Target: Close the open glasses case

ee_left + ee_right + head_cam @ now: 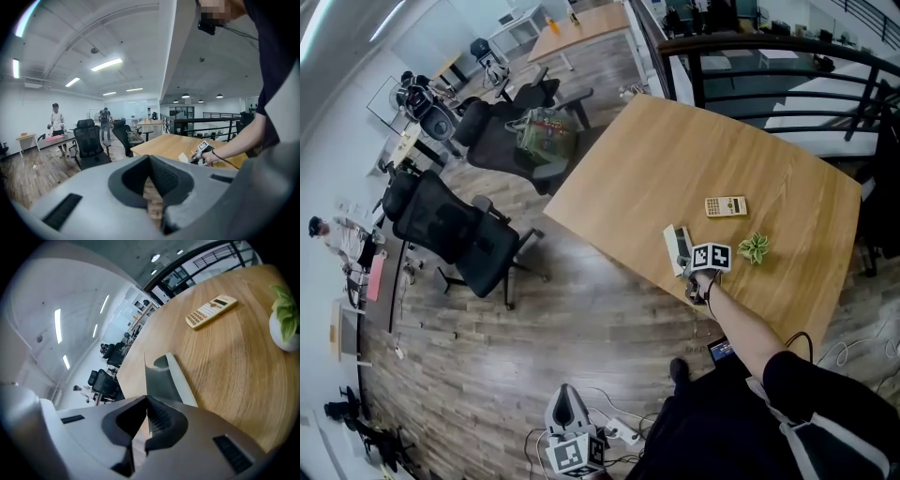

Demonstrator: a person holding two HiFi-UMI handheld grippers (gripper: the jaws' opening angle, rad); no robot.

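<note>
The open grey glasses case [677, 246] lies near the front edge of the wooden table [675, 159]. In the right gripper view its lid [159, 380] stands up on edge, and the thin rim runs straight into my right gripper [146, 399]. That gripper [688, 269] is shut on the lid's edge. My left gripper [572, 441] hangs low beside the person, away from the table, shut on nothing [150, 159]. The left gripper view shows the right gripper [199, 152] at the case [184, 157] from afar.
A beige calculator [726, 205] [211, 311] and a small potted plant [755, 247] [284, 319] sit on the table right of the case. Black office chairs [459, 234] stand on the wood floor to the left. A person [333, 234] stands far off.
</note>
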